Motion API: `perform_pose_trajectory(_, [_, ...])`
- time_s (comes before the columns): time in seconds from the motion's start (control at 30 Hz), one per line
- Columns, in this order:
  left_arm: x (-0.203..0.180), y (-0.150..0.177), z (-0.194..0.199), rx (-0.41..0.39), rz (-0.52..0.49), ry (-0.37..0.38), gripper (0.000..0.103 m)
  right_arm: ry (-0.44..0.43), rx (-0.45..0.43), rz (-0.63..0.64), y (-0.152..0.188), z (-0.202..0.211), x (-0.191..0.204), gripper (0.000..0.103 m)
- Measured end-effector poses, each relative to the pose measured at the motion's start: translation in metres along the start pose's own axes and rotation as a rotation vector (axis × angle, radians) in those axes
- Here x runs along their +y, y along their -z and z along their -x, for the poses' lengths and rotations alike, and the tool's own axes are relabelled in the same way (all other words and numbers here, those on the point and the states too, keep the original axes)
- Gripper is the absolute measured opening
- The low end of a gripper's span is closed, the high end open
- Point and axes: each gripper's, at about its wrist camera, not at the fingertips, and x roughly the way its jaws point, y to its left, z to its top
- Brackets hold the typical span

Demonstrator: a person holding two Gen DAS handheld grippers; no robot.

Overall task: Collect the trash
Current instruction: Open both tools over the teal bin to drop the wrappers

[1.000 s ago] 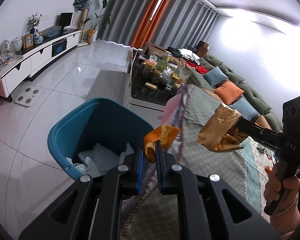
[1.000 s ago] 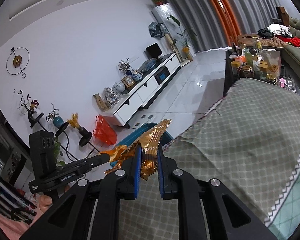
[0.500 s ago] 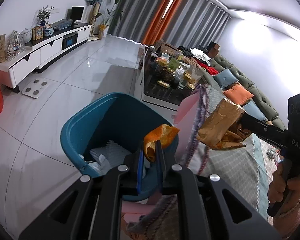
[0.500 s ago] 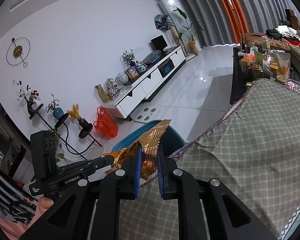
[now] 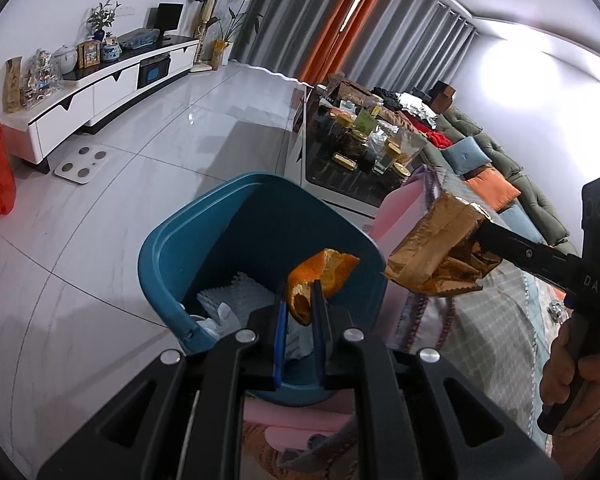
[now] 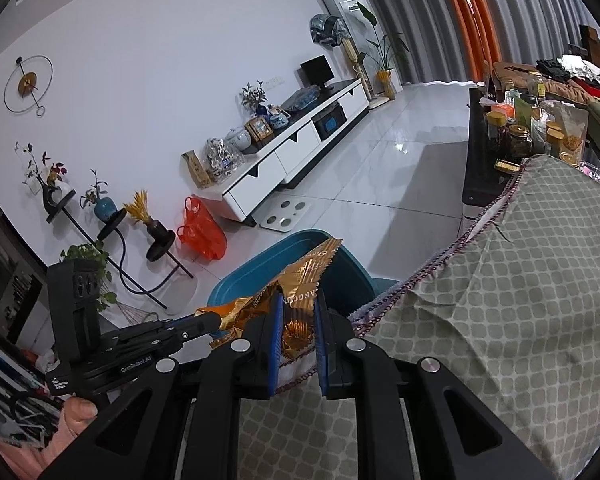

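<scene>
1. Hovering over the blue bin (image 5: 255,240), the left gripper (image 5: 300,308) is clamped on a curl of orange peel (image 5: 320,276); in its own view the peel sits at lower centre, right over the bin's open mouth.

2. Compared with a second ago, the bin has slid from lower left to centre of the left view and grown bigger, so that hand has come in and down over it. Before, the peel hung over the bin's right rim; now it has the interior behind it.

3. Inside the bin, crumpled white paper (image 5: 235,300) already lies at the bottom.

4. The right gripper (image 6: 297,312) is closed on a gold wrapper (image 6: 300,280). In the left view the wrapper (image 5: 440,248) shows at centre right, just off the bin's right rim, over the edge of the checked cloth (image 6: 500,300).

5. It too has drifted toward the bin: in the right view the bin (image 6: 283,252) now lies directly behind the wrapper, where a second ago only a sliver showed.

6. My reading: the peel looks placed to drop if the jaws part now. The wrapper seems to need a little more travel to the left of the left view, or it may land on the cloth or floor.
</scene>
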Motion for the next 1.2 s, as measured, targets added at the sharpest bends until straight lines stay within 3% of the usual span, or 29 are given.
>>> perform_pose_trajectory(1.0, [0.011,-0.006,-0.042,0.074,0.039,-0.063,0.014,0.089,0.135,0.061,-0.001,-0.062,0.019,0.016])
perform_pose_trajectory(1.13, [0.014,-0.006,-0.046,0.079,0.042,-0.076,0.019,0.099,0.147,0.059,-0.002,-0.068,0.019,0.016])
perform_pose_trajectory(1.2, [0.015,-0.006,-0.045,0.072,0.044,-0.08,0.022,0.1,0.15,0.05,-0.002,-0.069,0.017,0.023])
